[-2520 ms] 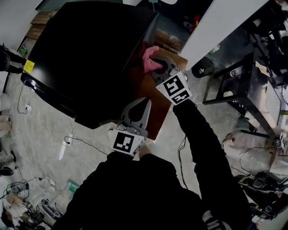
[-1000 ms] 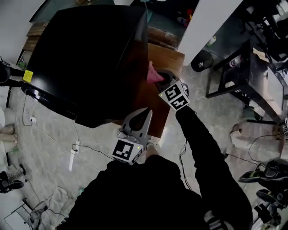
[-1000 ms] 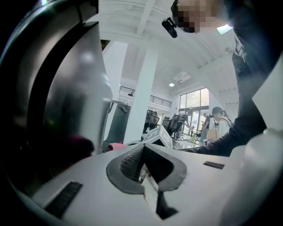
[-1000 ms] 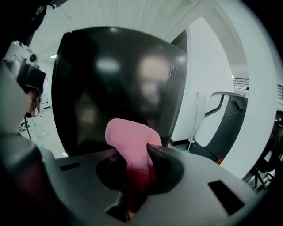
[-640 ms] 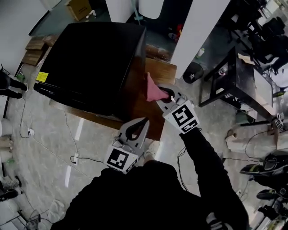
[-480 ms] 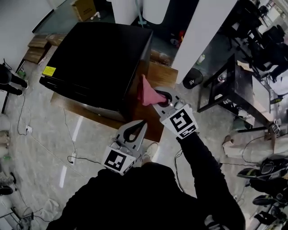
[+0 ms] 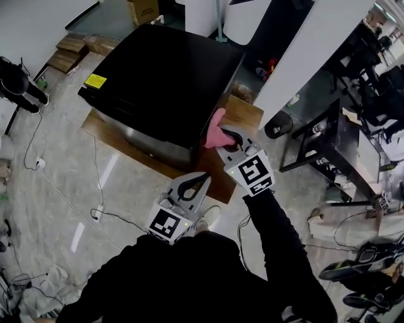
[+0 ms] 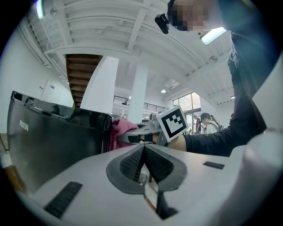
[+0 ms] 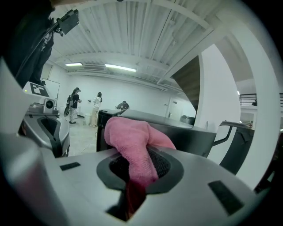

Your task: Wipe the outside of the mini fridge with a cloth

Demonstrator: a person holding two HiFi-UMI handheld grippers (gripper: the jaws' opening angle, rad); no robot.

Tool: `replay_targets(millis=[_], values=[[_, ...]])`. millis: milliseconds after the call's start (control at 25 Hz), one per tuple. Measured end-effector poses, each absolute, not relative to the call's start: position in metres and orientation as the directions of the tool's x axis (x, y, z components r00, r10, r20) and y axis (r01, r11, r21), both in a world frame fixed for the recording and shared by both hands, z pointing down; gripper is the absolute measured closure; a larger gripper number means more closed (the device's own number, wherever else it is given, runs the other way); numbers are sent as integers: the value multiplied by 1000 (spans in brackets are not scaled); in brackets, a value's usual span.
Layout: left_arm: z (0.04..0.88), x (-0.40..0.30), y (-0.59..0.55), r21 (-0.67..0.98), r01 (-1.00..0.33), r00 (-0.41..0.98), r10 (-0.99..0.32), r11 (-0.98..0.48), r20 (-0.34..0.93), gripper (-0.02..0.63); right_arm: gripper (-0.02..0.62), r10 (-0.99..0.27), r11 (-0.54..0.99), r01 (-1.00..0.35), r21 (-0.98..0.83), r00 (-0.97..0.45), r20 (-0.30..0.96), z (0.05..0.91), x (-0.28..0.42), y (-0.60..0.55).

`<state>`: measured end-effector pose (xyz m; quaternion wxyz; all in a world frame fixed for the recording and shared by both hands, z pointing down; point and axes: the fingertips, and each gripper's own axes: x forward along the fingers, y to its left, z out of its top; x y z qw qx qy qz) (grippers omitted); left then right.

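Note:
The black mini fridge [image 7: 167, 82] stands on a low wooden board [image 7: 218, 173]; its dark side wall [image 8: 53, 141] fills the left of the left gripper view. My right gripper [image 7: 226, 140] is shut on a pink cloth [image 7: 214, 129], which touches the fridge's right side near the top edge. In the right gripper view the cloth [image 9: 132, 148] bulges from the jaws, the fridge [image 9: 177, 128] just behind it. My left gripper [image 7: 201, 181] hangs lower, in front of the fridge, jaws pressed together with nothing between them [image 8: 142, 161].
A white pillar [image 7: 303, 57] rises right of the fridge, with a black bin [image 7: 276, 128] at its foot and a dark metal frame table [image 7: 328, 142] further right. Cables and a power strip [image 7: 98, 211] lie on the tiled floor at left. Cardboard boxes [image 7: 144, 9] stand behind.
The head view has shifted, so the fridge sits higher and further right in frame. The right gripper keeps the pink cloth against the fridge's right side. The left gripper stays shut below.

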<state>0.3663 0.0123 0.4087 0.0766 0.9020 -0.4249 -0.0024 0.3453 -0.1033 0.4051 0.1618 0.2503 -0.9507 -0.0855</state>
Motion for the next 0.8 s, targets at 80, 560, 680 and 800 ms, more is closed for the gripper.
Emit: replay_targets(millis=[80, 560, 680, 800], values=[[412, 363, 11, 141, -768, 636, -769, -624, 61, 600, 543, -507, 858, -449, 251, -817, 273, 412, 343, -104], [479, 368, -6, 161, -784, 617, -780, -600, 102, 600, 543, -467, 884, -434, 171, -814, 346, 506, 342, -108], [506, 368, -9, 173, -788, 612, -783, -591, 109, 600, 543, -452, 891, -427, 151, -811, 372, 540, 341, -109], [533, 371, -16, 184, -793, 605, -787, -581, 123, 600, 543, -441, 895, -425, 132, -806, 394, 574, 344, -114]])
